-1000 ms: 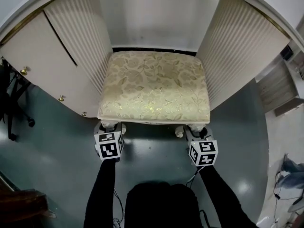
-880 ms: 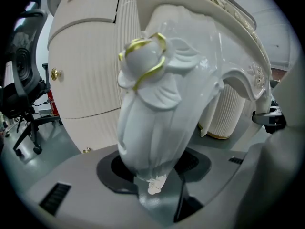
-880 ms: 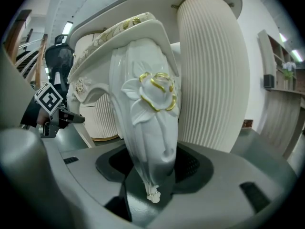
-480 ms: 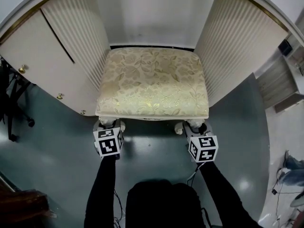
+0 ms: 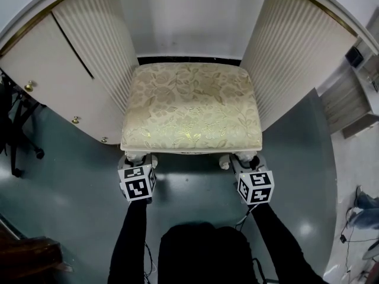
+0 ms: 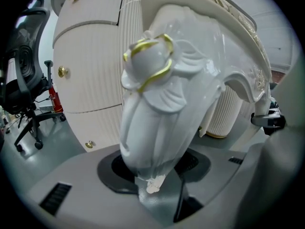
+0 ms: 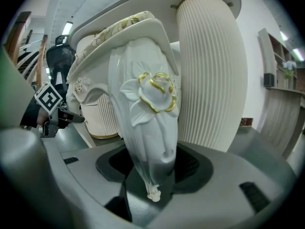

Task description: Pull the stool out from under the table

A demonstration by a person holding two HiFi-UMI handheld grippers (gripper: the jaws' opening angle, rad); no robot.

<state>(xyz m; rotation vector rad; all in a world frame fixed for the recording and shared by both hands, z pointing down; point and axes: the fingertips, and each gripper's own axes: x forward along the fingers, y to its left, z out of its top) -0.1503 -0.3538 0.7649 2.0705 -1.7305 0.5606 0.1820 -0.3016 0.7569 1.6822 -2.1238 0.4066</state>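
Observation:
The stool [image 5: 191, 106] has a cream floral cushion and white carved legs with gold trim. It stands in the knee gap of the white table [image 5: 189, 16], its front edge toward me. My left gripper [image 5: 137, 160] is at the stool's front left leg [image 6: 157, 104], which fills the space between the jaws, and they have closed in on it. My right gripper [image 5: 246, 161] is shut on the front right leg [image 7: 147, 113] in the same way. The back legs are hidden under the seat.
Fluted white pedestals [image 5: 98, 46] [image 5: 296, 46] flank the stool closely on both sides. The left cabinet has brass knobs [image 5: 28, 87]. A black office chair [image 5: 15, 129] stands at the far left and a shelf unit [image 5: 349, 105] at the right. Dark teal floor [image 5: 65, 182] lies behind me.
The view shifts a little. Both grippers stay at the stool's front legs, and the stool sits about where it was.

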